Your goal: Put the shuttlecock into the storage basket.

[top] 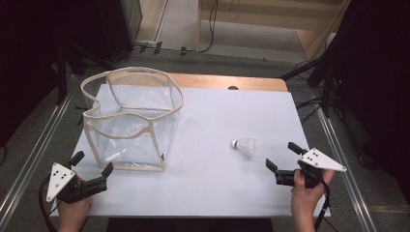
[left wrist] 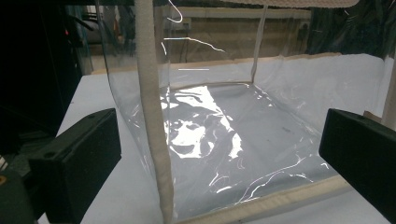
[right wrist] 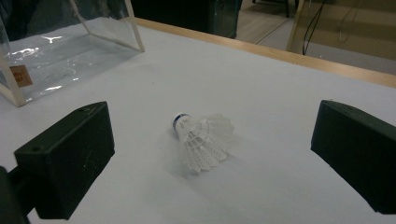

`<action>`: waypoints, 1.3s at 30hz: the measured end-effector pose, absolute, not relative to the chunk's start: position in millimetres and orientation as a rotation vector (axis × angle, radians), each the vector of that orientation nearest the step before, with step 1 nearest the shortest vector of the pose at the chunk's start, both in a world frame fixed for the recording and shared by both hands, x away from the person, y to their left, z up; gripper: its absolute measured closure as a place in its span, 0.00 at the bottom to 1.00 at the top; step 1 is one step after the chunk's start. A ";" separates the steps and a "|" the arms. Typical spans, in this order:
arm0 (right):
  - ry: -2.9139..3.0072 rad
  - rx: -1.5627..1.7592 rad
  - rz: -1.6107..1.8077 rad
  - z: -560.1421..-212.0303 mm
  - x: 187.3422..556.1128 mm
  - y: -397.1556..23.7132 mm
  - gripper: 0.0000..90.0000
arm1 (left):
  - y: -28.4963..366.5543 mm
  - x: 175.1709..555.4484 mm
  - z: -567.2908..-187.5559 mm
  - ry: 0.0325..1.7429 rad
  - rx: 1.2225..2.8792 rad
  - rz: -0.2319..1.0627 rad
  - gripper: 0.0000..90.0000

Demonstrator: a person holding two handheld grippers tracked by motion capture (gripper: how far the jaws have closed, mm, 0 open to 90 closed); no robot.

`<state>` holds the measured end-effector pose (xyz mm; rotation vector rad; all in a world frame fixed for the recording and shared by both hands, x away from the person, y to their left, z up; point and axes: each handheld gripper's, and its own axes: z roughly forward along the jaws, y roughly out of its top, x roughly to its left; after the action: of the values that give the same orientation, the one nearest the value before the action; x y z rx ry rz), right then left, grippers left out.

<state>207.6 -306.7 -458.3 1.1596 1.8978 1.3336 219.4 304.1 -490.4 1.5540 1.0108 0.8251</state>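
Note:
A white shuttlecock [top: 244, 146] lies on its side on the white table, right of centre; in the right gripper view the shuttlecock [right wrist: 204, 140] rests ahead of the jaws, cork end toward the far left. My right gripper [top: 282, 156] is open just right of it, with empty jaws, also seen close up [right wrist: 212, 158]. A clear plastic bag with beige trim [top: 131, 116] stands open-topped at the left. My left gripper [top: 92, 163] is open in front of its near left corner; the left gripper view [left wrist: 219, 158] looks at the bag's corner seam [left wrist: 152, 116].
The white table cover [top: 208, 179] ends at a wooden edge [top: 232, 82] at the back. Dark stands and cables line the floor on both sides. Metal rails run along the table's left and right.

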 end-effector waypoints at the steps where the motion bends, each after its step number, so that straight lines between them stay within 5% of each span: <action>1: 1.904 1.156 1.309 -456.7 208.4 -304.8 0.00 | 304.1 219.4 -490.4 1.011 1.554 0.824 0.00; 3: 1.906 1.156 1.301 -455.5 209.2 -303.2 0.01 | 304.1 219.5 -490.4 1.010 1.554 0.825 0.00; 4: 1.906 1.156 1.314 -453.4 210.7 -301.9 0.13 | 303.7 219.5 -490.5 1.010 1.555 0.824 0.00; 8: 1.942 1.150 1.313 -450.8 215.9 -296.8 0.15 | 303.5 219.3 -490.4 1.009 1.560 0.824 0.00; 18: 1.985 1.178 1.278 -452.8 230.7 -276.6 0.55 | 302.6 219.6 -490.6 1.004 1.571 0.822 0.00; 24: 2.064 1.155 1.224 -454.8 239.0 -259.1 0.67 | 303.3 219.9 -490.4 1.006 1.568 0.817 0.00; 32: 2.175 1.140 1.185 -464.8 246.0 -237.9 0.96 | 304.0 220.1 -490.4 1.006 1.562 0.814 0.00; 39: 2.224 1.210 1.168 -479.4 246.0 -238.6 0.97 | 304.1 220.2 -490.4 1.005 1.562 0.812 0.00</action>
<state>246.0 -238.6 -479.4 1.2105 2.2238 1.1676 220.2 304.1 -490.4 1.5616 1.0050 0.8115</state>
